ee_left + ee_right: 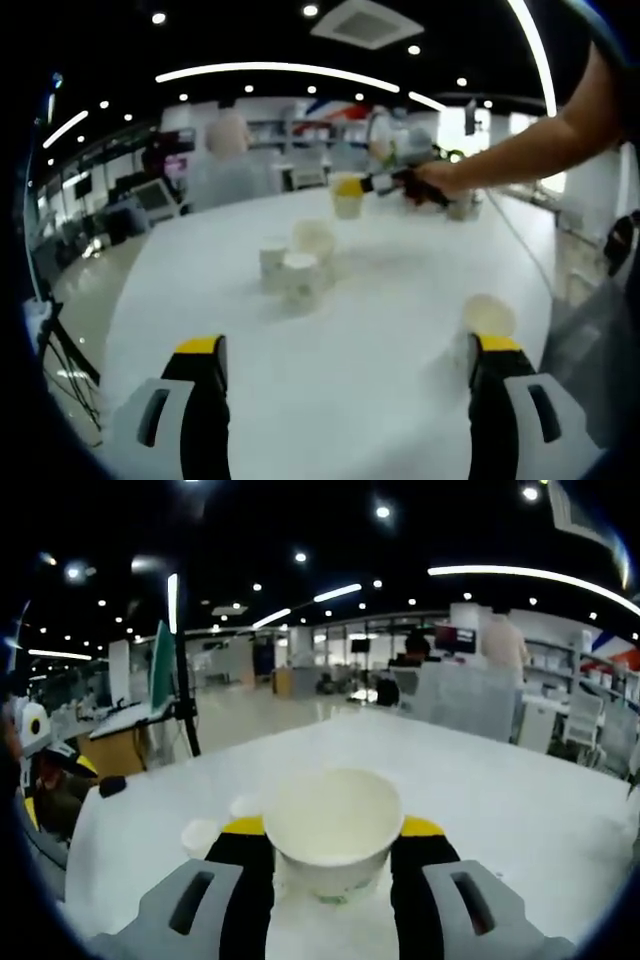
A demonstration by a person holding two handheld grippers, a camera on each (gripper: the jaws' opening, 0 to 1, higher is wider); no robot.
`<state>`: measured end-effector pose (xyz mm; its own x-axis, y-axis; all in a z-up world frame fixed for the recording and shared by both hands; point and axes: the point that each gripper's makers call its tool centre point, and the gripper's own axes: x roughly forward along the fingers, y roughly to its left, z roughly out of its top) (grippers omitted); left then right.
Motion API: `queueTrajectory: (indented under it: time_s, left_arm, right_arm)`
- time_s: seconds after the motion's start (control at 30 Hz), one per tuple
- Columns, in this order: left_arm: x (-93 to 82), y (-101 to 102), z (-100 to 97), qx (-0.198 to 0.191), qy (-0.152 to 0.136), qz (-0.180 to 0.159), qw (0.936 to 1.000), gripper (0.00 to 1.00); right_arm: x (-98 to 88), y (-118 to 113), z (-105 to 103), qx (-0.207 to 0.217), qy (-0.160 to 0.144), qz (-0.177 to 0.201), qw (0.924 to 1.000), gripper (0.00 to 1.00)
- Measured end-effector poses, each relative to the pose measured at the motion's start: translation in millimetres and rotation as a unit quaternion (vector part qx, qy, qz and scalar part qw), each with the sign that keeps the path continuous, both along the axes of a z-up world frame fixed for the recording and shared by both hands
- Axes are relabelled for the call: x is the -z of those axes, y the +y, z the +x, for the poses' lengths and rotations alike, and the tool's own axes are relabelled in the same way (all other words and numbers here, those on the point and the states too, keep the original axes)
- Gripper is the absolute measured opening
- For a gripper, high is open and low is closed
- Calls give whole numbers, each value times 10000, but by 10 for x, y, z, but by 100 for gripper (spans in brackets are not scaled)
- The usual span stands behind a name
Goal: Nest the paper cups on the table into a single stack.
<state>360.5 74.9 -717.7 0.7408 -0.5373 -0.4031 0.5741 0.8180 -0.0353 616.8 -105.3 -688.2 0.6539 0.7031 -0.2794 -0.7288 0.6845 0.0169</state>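
White tabletop (pixel 380 330) carries a cluster of paper cups (pixel 297 265) near its middle, while the right gripper (pixel 332 832) clamps its fingers on one cup (pixel 332 830) and the left gripper (pixel 345 360) hovers wide open, empty.

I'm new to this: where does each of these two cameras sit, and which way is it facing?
Left gripper view: rides on the left gripper, open, low over the white table, facing a cluster of paper cups; the person's arm reaches in from the right.
Right gripper view: rides on the right gripper, looking across the table toward the office hall; its jaws clamp a paper cup.
Shared: that held cup and the right gripper also appear in the left gripper view.
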Motion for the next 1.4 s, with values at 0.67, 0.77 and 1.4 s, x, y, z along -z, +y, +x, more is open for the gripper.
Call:
queueTrajectory:
  time_s: [0.67, 0.77, 1.4]
  left_arm:
    - [-74, -59, -49, 41, -51, -39, 10000, 99]
    - [-79, -66, -58, 55, -48, -43, 10000, 99]
    - [-90, -212, -152, 381, 49, -34, 9993, 99]
  right_arm:
    - [-99, 28, -270, -91, 13, 82, 9999, 42]
    - [-106, 24, -281, -117, 15, 119, 9999, 42]
    - [-198, 33, -828, -120, 2, 277, 9995, 42]
